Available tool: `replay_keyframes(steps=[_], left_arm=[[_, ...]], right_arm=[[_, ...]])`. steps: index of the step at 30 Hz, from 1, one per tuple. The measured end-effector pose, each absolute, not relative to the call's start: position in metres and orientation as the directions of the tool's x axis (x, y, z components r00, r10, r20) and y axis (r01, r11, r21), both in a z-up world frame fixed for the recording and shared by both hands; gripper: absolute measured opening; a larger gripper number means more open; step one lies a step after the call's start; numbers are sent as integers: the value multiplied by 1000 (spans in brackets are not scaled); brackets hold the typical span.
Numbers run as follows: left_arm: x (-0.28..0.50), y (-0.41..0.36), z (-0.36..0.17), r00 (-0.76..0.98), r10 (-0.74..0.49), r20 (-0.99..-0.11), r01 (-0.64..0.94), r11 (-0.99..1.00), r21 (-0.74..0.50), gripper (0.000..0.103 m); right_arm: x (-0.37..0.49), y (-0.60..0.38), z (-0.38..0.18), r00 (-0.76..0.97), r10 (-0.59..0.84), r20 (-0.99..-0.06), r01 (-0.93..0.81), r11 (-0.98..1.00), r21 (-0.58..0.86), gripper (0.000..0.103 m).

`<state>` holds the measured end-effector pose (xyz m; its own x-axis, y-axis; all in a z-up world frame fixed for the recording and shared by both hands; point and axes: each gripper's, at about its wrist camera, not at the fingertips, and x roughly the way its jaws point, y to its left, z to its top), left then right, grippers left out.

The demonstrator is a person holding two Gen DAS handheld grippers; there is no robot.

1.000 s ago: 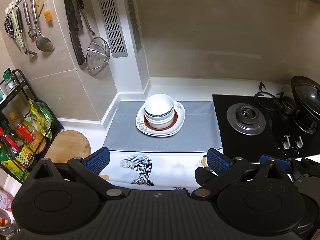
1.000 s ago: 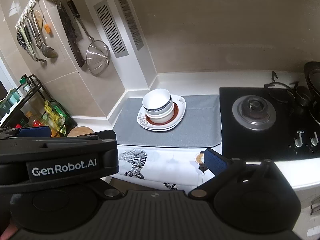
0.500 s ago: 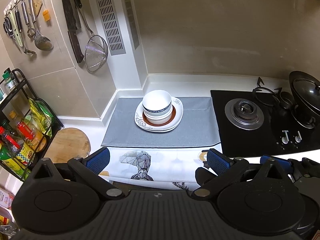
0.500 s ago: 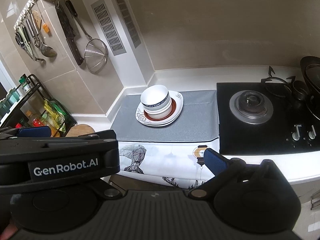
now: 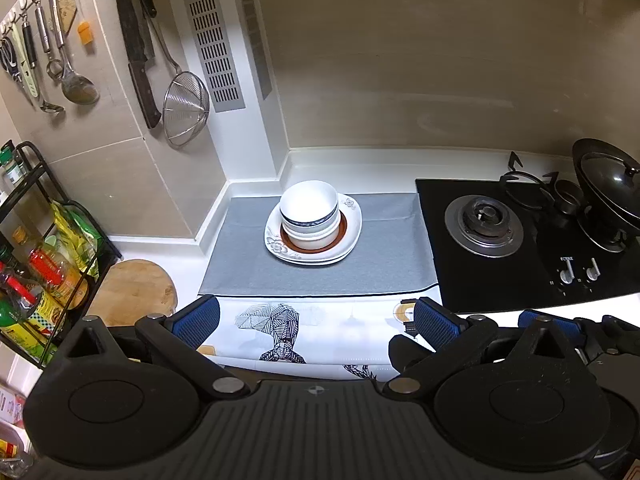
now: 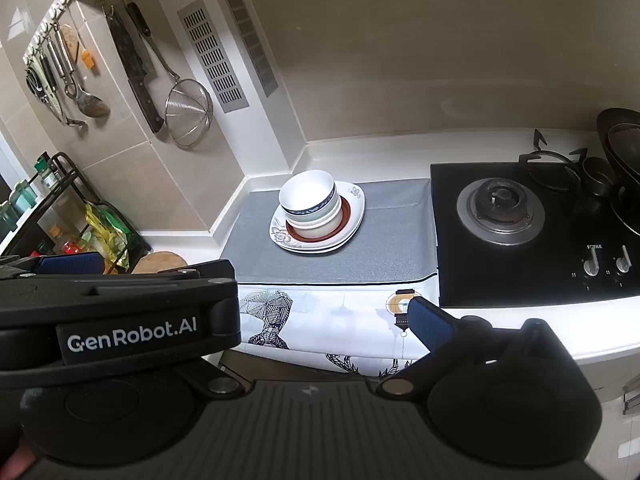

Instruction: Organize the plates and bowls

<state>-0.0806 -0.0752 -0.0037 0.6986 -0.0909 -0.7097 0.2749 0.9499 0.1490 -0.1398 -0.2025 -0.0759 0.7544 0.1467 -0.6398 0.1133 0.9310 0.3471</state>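
A stack of white bowls (image 5: 309,213) sits on a brown-rimmed plate on white flowered plates (image 5: 352,236), all on a grey mat (image 5: 388,264). The same stack of bowls (image 6: 310,204) and plates (image 6: 354,222) shows in the right wrist view. My left gripper (image 5: 316,318) is open and empty, held back over the counter's front edge, well short of the stack. My right gripper (image 6: 320,308) is open and empty; its left finger is hidden behind the left gripper's body (image 6: 120,312), and its right fingertip (image 6: 430,320) shows.
A black gas hob (image 5: 520,240) with a lidded wok (image 5: 608,184) lies right of the mat. A printed cloth (image 5: 320,328) covers the counter front. A wooden board (image 5: 132,292) and bottle rack (image 5: 36,264) stand left. Utensils and a strainer (image 5: 186,110) hang on the wall.
Both grippers have pulled back and up from the counter, so the stack looks smaller and farther. The dishes have not moved.
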Motion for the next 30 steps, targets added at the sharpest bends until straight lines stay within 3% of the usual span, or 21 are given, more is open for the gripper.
replay_keyframes(steps=[30], left_arm=[[-66,-72,-10,670,-131,-731,335,932,140,103]], right_arm=[[-133,-198,-80,743,113,-659,168,922,348,102]])
